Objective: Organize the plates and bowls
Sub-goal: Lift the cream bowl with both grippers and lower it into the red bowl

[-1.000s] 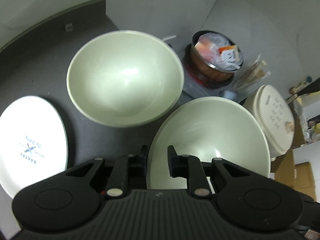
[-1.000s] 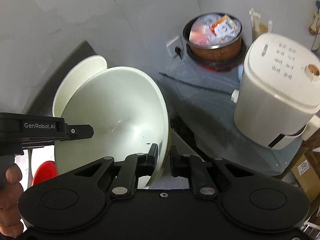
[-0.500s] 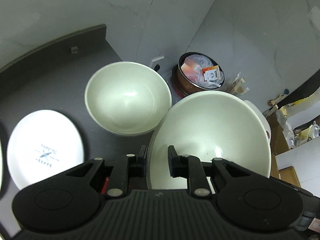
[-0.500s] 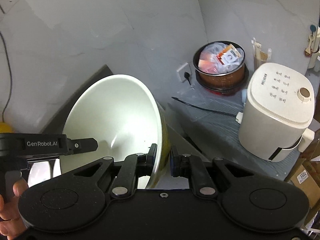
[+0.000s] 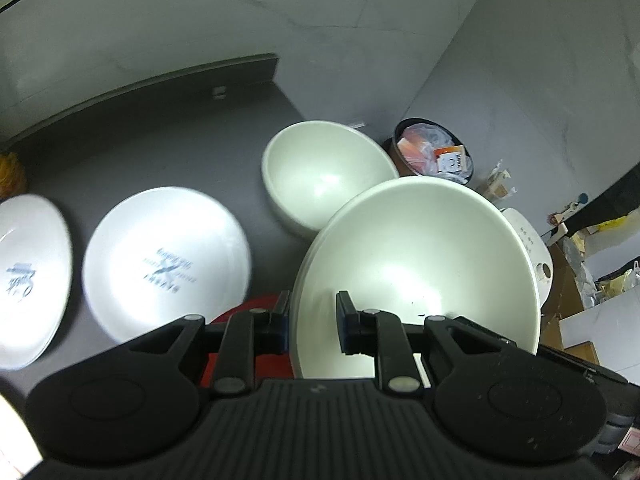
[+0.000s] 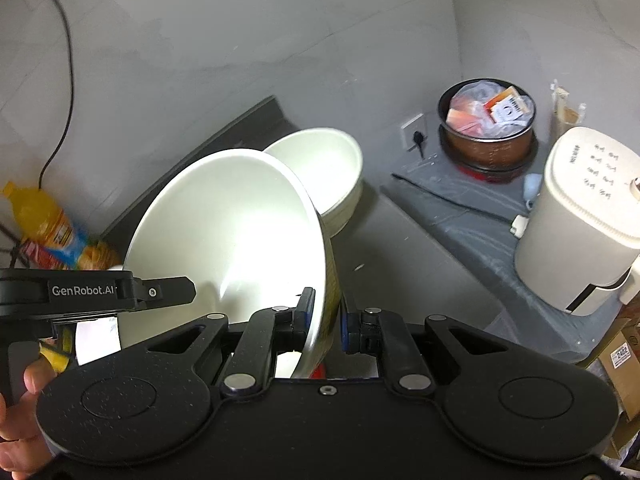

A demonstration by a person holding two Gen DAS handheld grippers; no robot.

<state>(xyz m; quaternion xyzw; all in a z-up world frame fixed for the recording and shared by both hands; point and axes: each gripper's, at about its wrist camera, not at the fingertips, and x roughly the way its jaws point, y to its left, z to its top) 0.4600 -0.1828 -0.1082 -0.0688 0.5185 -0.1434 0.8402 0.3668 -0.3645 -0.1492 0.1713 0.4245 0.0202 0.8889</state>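
Above the dark counter [image 5: 168, 140], 1 large bowl [image 5: 420, 264] is held by its rim, pinched by both the left gripper [image 5: 311, 320] and right gripper [image 6: 326, 320]; nesting into the resting bowl [image 5: 324, 172] is judged next; careful lowering is required.

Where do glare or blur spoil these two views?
Left wrist view: the two flat white printed plates are motion-smeared, print unreadable; a hotspot sits inside the held large pale ceramic bowl. Right wrist view: that bowl's interior blows out white; the background stays sharp.
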